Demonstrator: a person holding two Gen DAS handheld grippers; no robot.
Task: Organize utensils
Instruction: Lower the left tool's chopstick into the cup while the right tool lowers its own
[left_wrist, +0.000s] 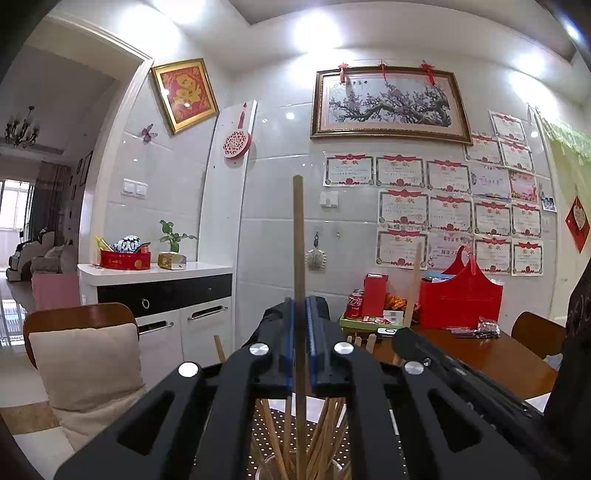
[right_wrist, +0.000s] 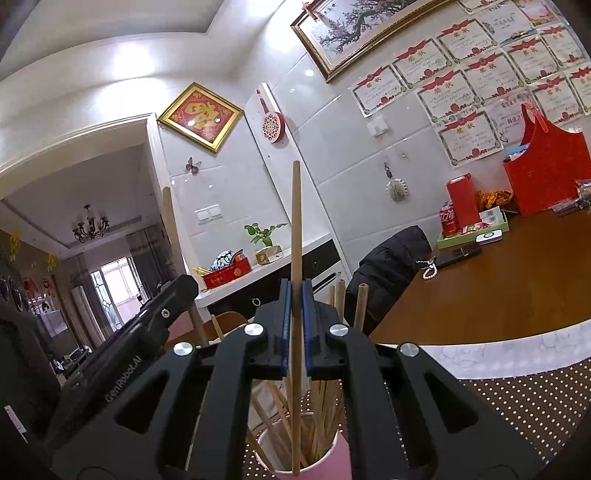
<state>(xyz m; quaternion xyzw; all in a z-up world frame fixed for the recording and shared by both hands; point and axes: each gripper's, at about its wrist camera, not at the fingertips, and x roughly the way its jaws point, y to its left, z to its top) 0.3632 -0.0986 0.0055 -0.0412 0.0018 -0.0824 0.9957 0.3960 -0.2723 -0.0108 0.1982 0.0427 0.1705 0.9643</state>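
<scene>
Level hand-held grippers — left (left_wrist: 300, 325), right (right_wrist: 295, 314) — each clamp an upright chopstick (left_wrist: 298, 236).

A red bag (left_wrist: 460, 301) and a cola can (left_wrist: 354, 304) stood on the wooden table (left_wrist: 491, 354). A framed blossom painting (left_wrist: 389, 103) hung above certificates (left_wrist: 402, 171). A potted plant (left_wrist: 172, 245) sat on the cabinet (left_wrist: 159, 291).
</scene>
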